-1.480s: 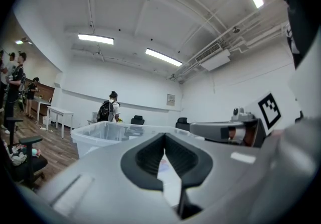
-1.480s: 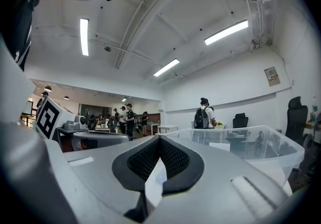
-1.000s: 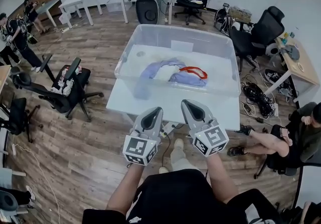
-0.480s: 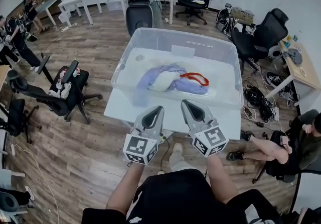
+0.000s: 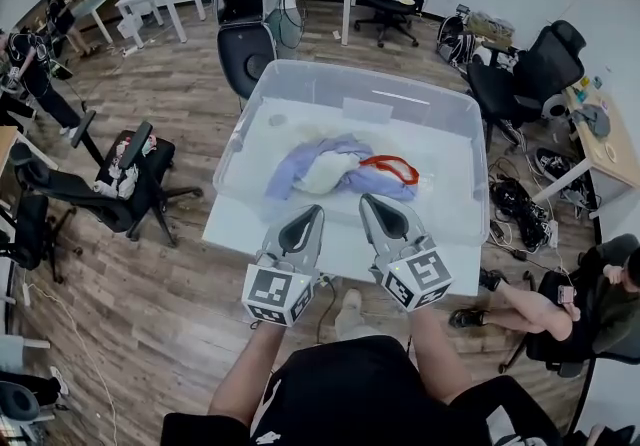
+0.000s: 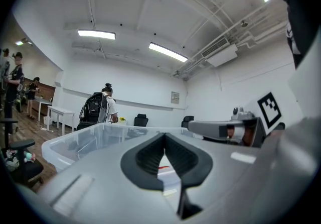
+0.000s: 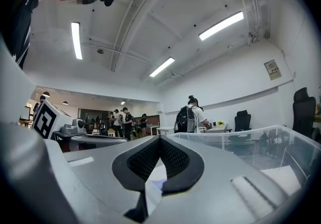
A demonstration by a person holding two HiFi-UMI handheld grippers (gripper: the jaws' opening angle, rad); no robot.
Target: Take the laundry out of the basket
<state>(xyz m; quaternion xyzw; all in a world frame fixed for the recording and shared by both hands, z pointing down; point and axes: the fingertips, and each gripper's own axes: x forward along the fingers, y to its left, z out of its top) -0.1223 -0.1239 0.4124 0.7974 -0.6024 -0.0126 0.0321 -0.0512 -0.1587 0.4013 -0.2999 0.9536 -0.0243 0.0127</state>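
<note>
Nothing is yet taken out: the laundry [image 5: 335,166] is seen heaped mid-basket [image 5: 372,71] on the counter [image 5: 240,226], while the left claw [image 5: 313,215] and right claw [image 5: 369,204] are held closed together, empty, over the counter's near edge.

Left gripper [image 6: 164,135] fills its own view, blocking the basket [image 6: 75,145] floor, and just 1 red sliver of laundry [image 6: 162,168] peeks through. Head view: seated person [image 5: 595,299] sliced by the right edge.
</note>
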